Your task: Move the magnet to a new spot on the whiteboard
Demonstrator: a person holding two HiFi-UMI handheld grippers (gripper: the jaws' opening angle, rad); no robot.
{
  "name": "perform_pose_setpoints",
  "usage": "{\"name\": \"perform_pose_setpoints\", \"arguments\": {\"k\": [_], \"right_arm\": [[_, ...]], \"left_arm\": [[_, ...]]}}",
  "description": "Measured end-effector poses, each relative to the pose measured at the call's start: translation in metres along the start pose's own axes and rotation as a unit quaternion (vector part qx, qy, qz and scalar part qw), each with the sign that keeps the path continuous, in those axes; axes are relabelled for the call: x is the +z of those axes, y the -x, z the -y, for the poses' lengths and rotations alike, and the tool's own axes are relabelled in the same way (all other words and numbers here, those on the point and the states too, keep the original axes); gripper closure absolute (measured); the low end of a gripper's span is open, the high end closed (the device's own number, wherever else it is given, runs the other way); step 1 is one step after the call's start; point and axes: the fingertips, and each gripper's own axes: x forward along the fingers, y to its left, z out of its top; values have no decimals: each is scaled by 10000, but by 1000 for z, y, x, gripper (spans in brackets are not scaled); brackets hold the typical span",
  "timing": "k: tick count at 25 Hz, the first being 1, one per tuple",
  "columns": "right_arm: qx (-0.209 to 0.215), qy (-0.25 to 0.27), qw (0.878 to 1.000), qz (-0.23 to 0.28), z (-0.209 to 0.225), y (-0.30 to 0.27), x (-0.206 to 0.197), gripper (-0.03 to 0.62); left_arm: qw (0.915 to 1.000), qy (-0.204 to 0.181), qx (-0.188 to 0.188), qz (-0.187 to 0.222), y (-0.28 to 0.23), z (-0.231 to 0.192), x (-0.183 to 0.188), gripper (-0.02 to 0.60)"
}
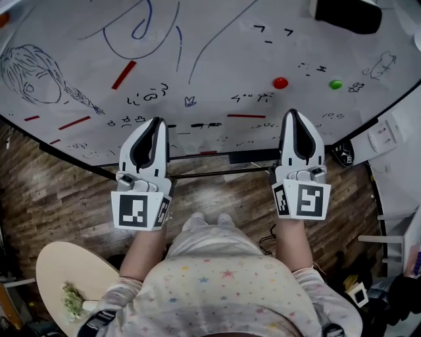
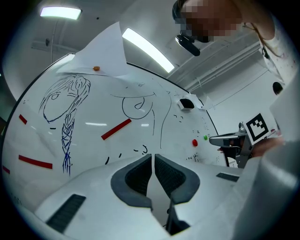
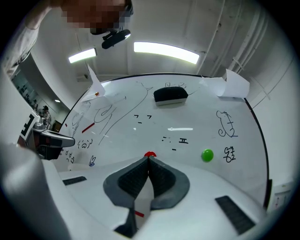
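**Both grippers closed and empty, red magnet sitting on the board**

So the person has both grippers pointed at the whiteboard (image 1: 197, 59). The left gripper (image 1: 158, 122) has its jaws pressed together with nothing between them, and so does the right gripper (image 1: 293, 113).

The red magnet (image 1: 280, 83) is stuck on the board at about 11 o'clock from the right gripper's tips. It's close but clearly apart from them in the head view. In the right gripper view it just peeks over the closed tips at 12 o'clock.

A green magnet (image 1: 336, 84) sits at 3 o'clock from the red one. The black eraser (image 1: 345, 14) is way up at 1 o'clock, and a doodle of a braided head (image 1: 39, 76) is over at 10 o'clock.
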Motion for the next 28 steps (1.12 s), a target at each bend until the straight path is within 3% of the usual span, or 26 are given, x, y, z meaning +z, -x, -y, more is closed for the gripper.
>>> {"name": "perform_pose_setpoints", "arguments": {"k": [15, 28], "right_arm": [[-69, -193, 9997, -143, 2, 19, -11, 594], [-105, -66, 9998, -135, 4, 17, -11, 592]], "left_arm": [[9998, 144, -121, -1, 6, 3, -4, 552], [9998, 136, -95, 51, 0, 0, -4, 552]]}}
